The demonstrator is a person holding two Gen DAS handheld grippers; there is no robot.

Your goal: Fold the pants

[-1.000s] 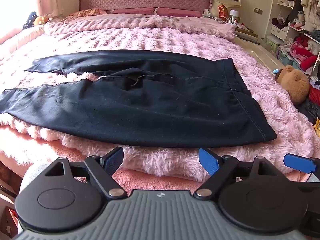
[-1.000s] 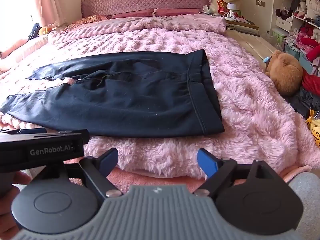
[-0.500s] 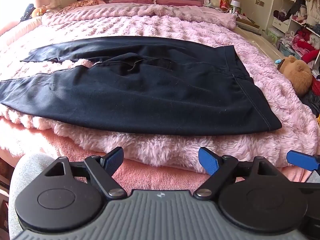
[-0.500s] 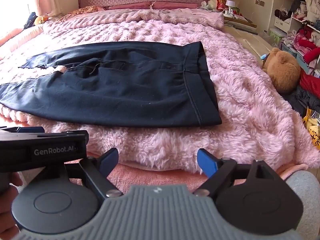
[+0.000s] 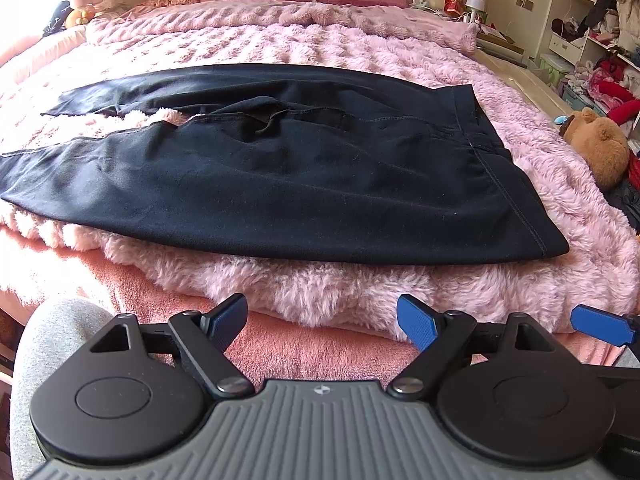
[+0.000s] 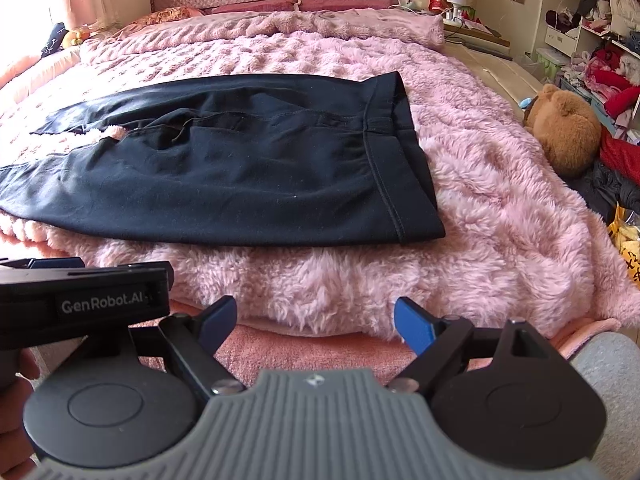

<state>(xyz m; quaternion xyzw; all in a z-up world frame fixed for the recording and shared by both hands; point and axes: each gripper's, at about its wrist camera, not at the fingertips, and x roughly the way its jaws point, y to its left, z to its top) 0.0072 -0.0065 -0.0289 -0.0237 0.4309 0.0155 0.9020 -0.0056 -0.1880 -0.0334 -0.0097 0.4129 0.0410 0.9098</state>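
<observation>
Black pants (image 5: 280, 184) on a fluffy pink blanket (image 5: 360, 292) — blue fingertips (image 5: 416, 322), a brown teddy bear (image 6: 564, 132).

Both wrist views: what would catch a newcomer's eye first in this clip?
The black pants stand out, spread flat across the fluffy pink blanket, waistband toward the right and legs running off to the left. Near the bottom of each view an open gripper waits short of the fabric: the left gripper and the right gripper. A brown teddy bear lies off the bed's right edge.
</observation>
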